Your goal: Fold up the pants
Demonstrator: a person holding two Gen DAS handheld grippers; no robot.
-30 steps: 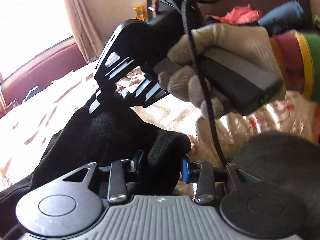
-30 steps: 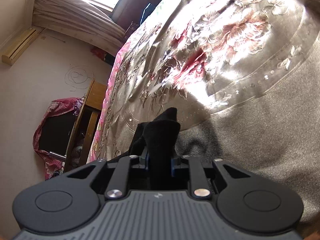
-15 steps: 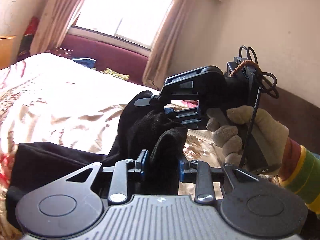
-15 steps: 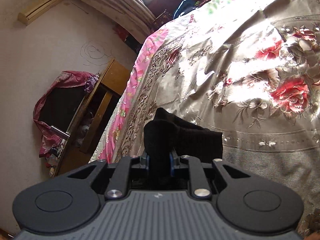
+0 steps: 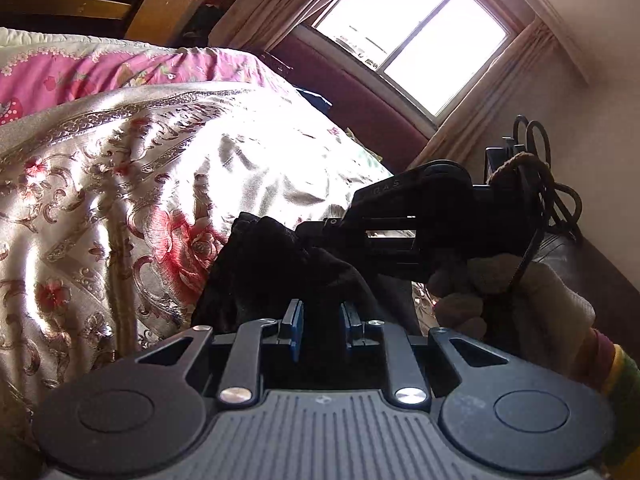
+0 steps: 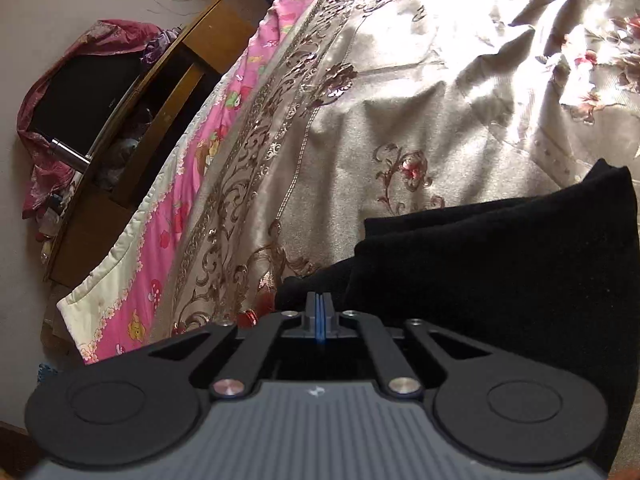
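The black pants lie in a folded heap on the floral bedspread; they also show in the left wrist view. My left gripper sits over the heap with its blue pads a little apart and dark cloth between them. My right gripper has its blue pads pressed flat together at the heap's left edge, with no cloth seen between them. The right gripper's body, held in a gloved hand, shows just beyond the pants in the left wrist view.
A pink quilt edges the bed on the left. A wooden cabinet with a dark screen stands beside the bed. A window with curtains and a maroon sofa back lie beyond.
Both grippers came down onto the bed with the pants. The right gripper let go of the cloth and its pads are now closed together; the pants now lie folded to its right.
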